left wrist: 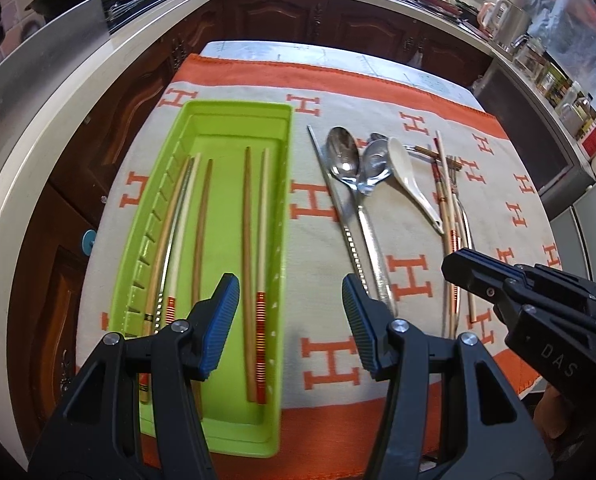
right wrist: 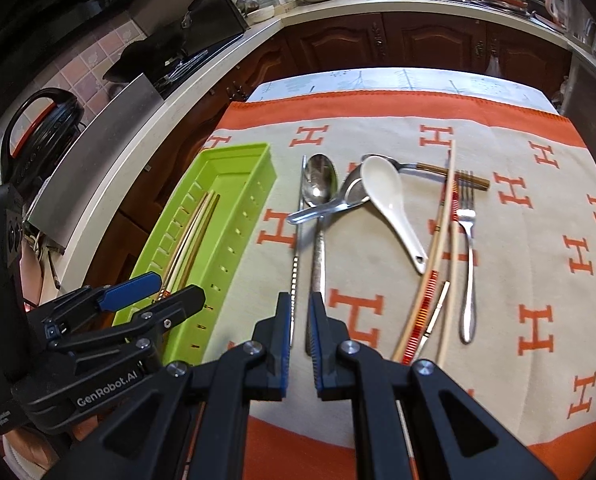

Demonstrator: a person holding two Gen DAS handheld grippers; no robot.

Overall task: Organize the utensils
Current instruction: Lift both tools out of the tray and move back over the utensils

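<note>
A lime green tray (left wrist: pixel 238 106) lies on the left of the cloth and holds several chopsticks (left wrist: pixel 250 240). My left gripper (left wrist: pixel 290 292) hangs open over the tray's right wall with nothing between its fingers. It also shows at the tray's near end (right wrist: pixel 234 150) in the right wrist view. Loose on the cloth lie a metal chopstick (right wrist: pixel 298 232), a steel spoon (right wrist: pixel 318 180), a white ceramic spoon (right wrist: pixel 381 180), a fork (right wrist: pixel 467 240) and several chopsticks (right wrist: pixel 433 264). My right gripper (right wrist: pixel 301 304) hovers over the metal chopstick and spoon handle, shut to a narrow gap and holding nothing.
An orange and beige cloth (left wrist: pixel 329 364) with H marks covers the table. A second steel spoon (right wrist: pixel 353 192) and a wooden-handled one (right wrist: pixel 449 174) overlap the ceramic spoon. Dark wood cabinets (right wrist: pixel 417 40) and a pale counter ring the table; a stove with a pan stands at left.
</note>
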